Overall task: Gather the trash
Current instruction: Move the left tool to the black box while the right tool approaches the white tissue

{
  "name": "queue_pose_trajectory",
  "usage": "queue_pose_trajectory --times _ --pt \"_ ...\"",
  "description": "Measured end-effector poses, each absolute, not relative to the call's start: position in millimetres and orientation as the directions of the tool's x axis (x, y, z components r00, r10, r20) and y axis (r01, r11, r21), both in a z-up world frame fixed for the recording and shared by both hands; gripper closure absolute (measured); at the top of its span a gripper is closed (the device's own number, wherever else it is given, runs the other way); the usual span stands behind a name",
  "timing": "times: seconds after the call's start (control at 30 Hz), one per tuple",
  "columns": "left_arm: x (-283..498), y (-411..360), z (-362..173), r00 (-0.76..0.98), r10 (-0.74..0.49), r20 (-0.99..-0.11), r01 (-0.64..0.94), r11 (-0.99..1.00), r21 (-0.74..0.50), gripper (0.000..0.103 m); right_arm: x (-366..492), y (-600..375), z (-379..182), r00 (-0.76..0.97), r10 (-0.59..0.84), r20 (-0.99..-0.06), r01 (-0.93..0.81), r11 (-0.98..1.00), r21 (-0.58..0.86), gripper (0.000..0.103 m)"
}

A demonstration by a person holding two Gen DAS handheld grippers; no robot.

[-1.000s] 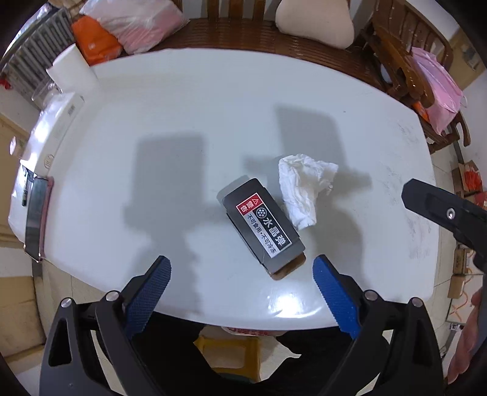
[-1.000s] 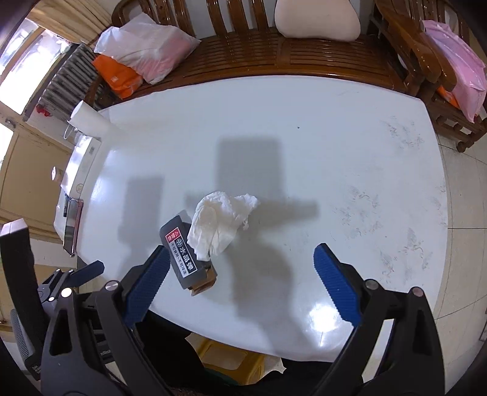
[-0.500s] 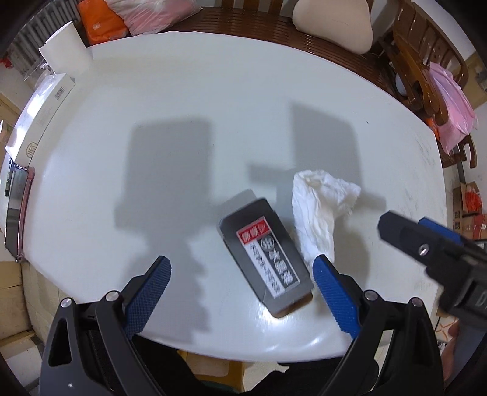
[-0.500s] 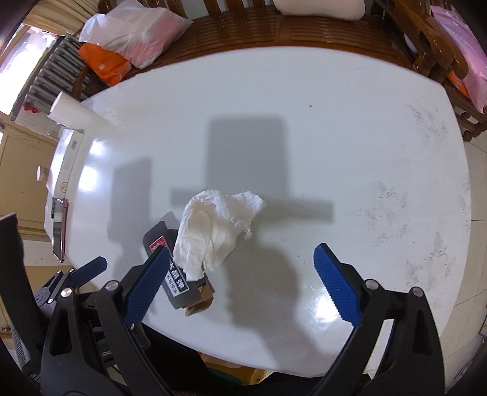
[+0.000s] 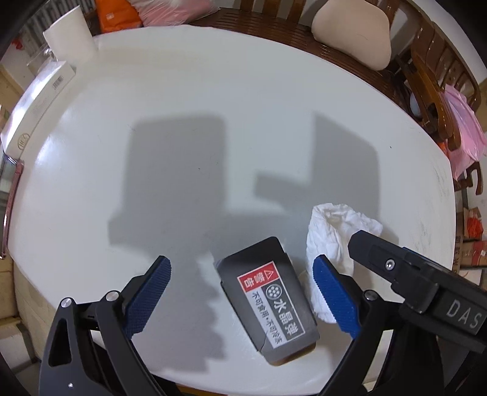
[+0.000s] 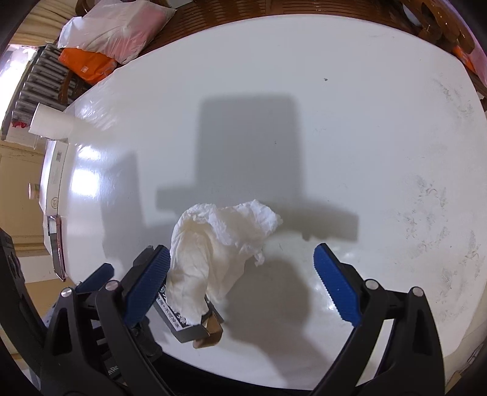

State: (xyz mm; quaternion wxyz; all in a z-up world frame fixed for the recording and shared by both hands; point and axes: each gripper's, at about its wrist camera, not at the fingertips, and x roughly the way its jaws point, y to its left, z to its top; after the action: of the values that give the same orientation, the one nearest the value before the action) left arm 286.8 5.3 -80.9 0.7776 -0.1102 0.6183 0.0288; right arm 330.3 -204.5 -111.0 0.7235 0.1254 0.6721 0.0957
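Observation:
A dark grey carton [image 5: 268, 301] with a red and white label lies near the front edge of the white table [image 5: 213, 91]. A crumpled white tissue [image 5: 331, 240] lies just right of it, partly over it in the right wrist view [image 6: 216, 246]. My left gripper [image 5: 240, 292] is open, its jaws on either side of the carton. My right gripper [image 6: 240, 283] is open, with the tissue between its jaws, nearer the left one. The carton [image 6: 188, 323] peeks out below the tissue there. The right gripper's body [image 5: 420, 289] shows in the left wrist view.
A white paper roll [image 5: 70, 39] and a long white box [image 5: 36, 97] sit at the table's left end. Bags [image 6: 112, 27] lie on a wooden bench behind. A beige cushion [image 5: 353, 30] and wooden chairs [image 5: 438, 88] stand at the back right.
Both grippers have moved forward and down toward the table. The carton now sits between the left jaws and the tissue between the right jaws. Neither object has moved.

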Motion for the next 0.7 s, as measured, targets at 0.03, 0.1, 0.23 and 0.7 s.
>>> queue_pose_trajectory --times 0.03,0.1,0.23,0.7 --pt "288 5 -83 0.228 -0.089 -0.970 -0.188 0.973 -0.133 0.011 330 -204 -112 0.077 0.311 -0.947 0.031 0.949 0.314 0.010" --pt "289 4 -87 0.227 -0.077 -0.971 -0.196 0.973 -0.123 0.011 331 -203 -115 0.073 0.313 -0.947 0.034 0.948 0.316 0.010" --pt "291 4 -94 0.227 -0.055 -0.972 -0.208 0.973 -0.104 0.011 331 -202 -126 0.055 0.328 -0.943 0.052 0.942 0.331 0.010" --pt "293 9 -113 0.184 -0.072 -0.980 -0.283 0.951 -0.123 0.011 327 -189 -126 0.083 0.279 -0.957 -0.004 0.960 0.280 0.041"
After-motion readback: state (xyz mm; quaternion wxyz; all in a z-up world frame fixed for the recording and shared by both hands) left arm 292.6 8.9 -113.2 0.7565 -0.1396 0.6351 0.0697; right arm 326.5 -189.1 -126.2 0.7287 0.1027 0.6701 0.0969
